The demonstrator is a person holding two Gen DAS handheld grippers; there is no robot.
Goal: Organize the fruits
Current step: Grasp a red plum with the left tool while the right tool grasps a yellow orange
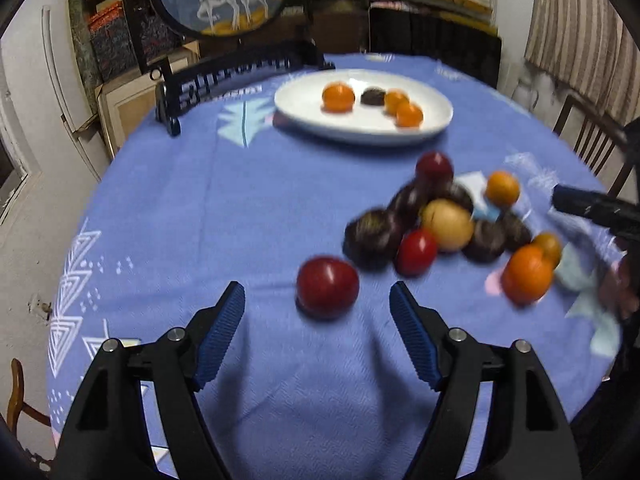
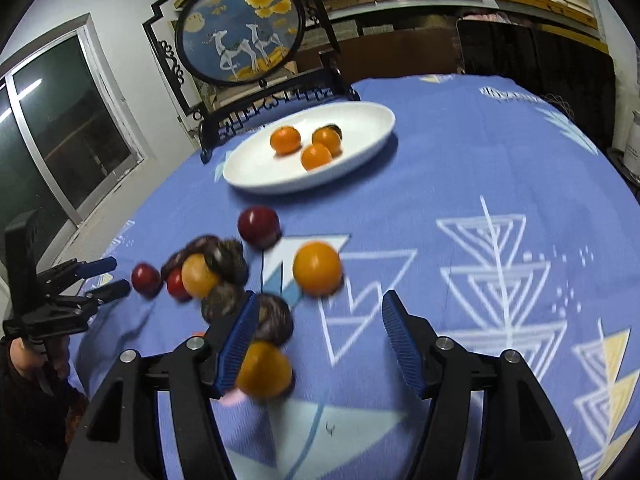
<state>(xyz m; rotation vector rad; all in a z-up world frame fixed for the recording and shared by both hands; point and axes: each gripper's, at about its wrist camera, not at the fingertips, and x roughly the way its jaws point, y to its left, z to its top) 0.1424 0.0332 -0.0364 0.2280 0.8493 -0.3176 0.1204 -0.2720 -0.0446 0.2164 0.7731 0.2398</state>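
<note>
A white oval plate at the far side of the table holds three oranges and one dark fruit. A pile of loose fruit, dark, red, yellow and orange, lies on the blue cloth. My left gripper is open and empty, with a red fruit just beyond its fingertips. My right gripper is open and empty; an orange lies just ahead of it and another orange sits by its left finger. The left gripper also shows in the right wrist view.
A round blue patterned tablecloth covers the table. A framed deer picture on a black stand stands behind the plate. A wooden chair is at the right edge, a window at the left.
</note>
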